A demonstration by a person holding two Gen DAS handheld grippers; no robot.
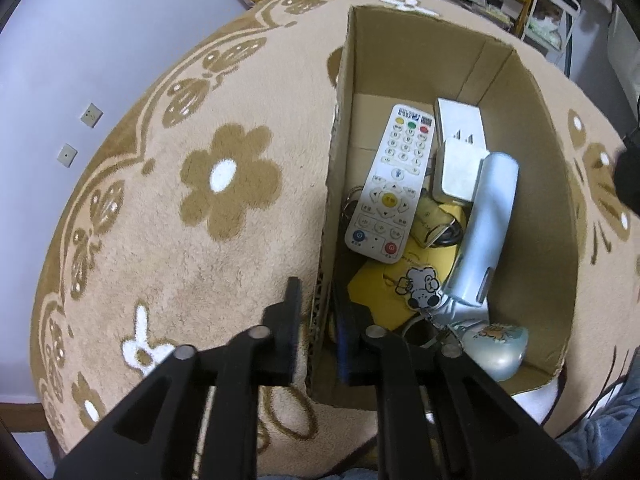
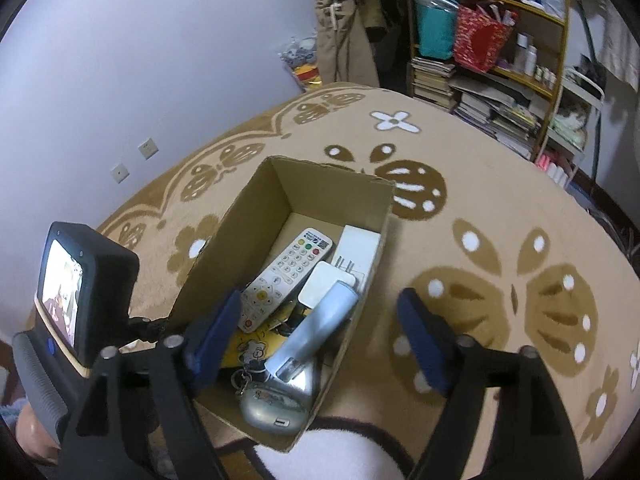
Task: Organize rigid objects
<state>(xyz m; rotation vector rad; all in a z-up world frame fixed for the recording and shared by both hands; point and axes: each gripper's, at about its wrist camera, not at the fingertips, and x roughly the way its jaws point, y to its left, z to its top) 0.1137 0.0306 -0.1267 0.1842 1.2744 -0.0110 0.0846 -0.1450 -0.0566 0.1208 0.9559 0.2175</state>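
A cardboard box (image 1: 532, 184) (image 2: 224, 240) stands on a tan flowered rug. Inside lie a white remote (image 1: 394, 184) (image 2: 280, 276), a white charger (image 1: 458, 160) (image 2: 326, 288), a pale blue cylinder (image 1: 486, 224) (image 2: 316, 332), a yellow item (image 1: 384, 292), a bear keychain (image 1: 420, 286) and a rounded pale case (image 1: 496, 346) (image 2: 272, 406). My left gripper (image 1: 316, 316) is shut on the box's left wall, one finger outside and one inside. My right gripper (image 2: 320, 340) is open and empty, straddling the box's right wall above the items.
The rug (image 1: 224, 200) (image 2: 500, 240) covers the floor. A shelf (image 2: 500, 40) with books, bags and bottles stands at the back right. A plain wall (image 2: 160, 60) with two sockets is on the left. The left gripper's screen unit (image 2: 76, 296) sits left of the box.
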